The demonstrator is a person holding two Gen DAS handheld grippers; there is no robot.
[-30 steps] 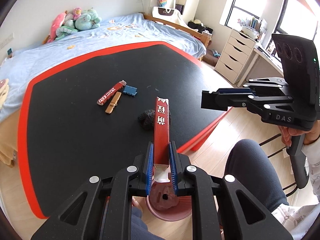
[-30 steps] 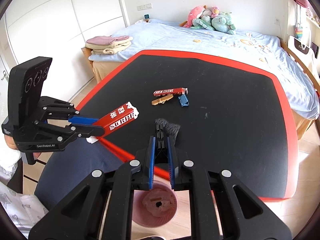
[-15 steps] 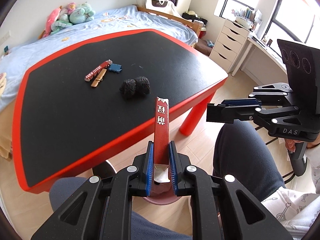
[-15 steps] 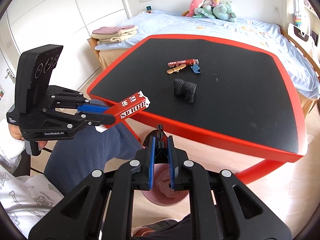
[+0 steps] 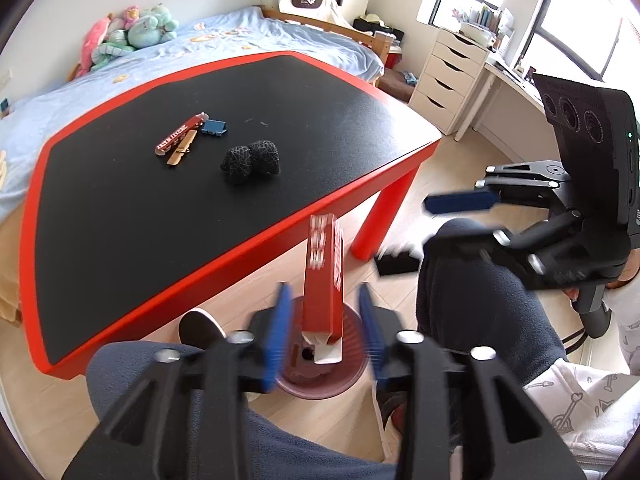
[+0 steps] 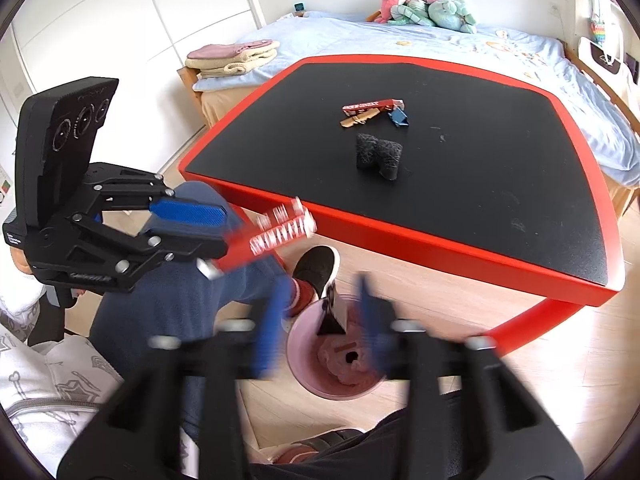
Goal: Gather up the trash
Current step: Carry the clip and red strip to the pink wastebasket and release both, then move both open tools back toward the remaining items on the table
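Observation:
My left gripper (image 5: pixel 325 322) is open above the pink trash bin (image 5: pixel 352 386) on the floor. The long red box (image 5: pixel 323 276) stands loose between its spread fingers, blurred, its lower end at the bin's mouth. My right gripper (image 6: pixel 320 320) is also open, over the same bin (image 6: pixel 300 344); a small black piece (image 6: pixel 330 322) sits at the bin's rim. The left gripper and red box (image 6: pixel 280 232) show in the right wrist view at left. On the black table (image 5: pixel 120 208) lie a black wad (image 5: pixel 250 158), a red wrapper (image 5: pixel 180 134), a wooden clip (image 5: pixel 182 154) and a blue clip (image 5: pixel 214 127).
The table has a red rim and red leg (image 5: pixel 380 216). My knees and a foot (image 6: pixel 316 268) are beside the bin. A bed (image 5: pixel 200 52) lies beyond the table, a white drawer unit (image 5: pixel 452 76) at right.
Both grippers have pulled back from the table to above the bin and opened. The left one has let go of the red box; the right one has let go of its black piece.

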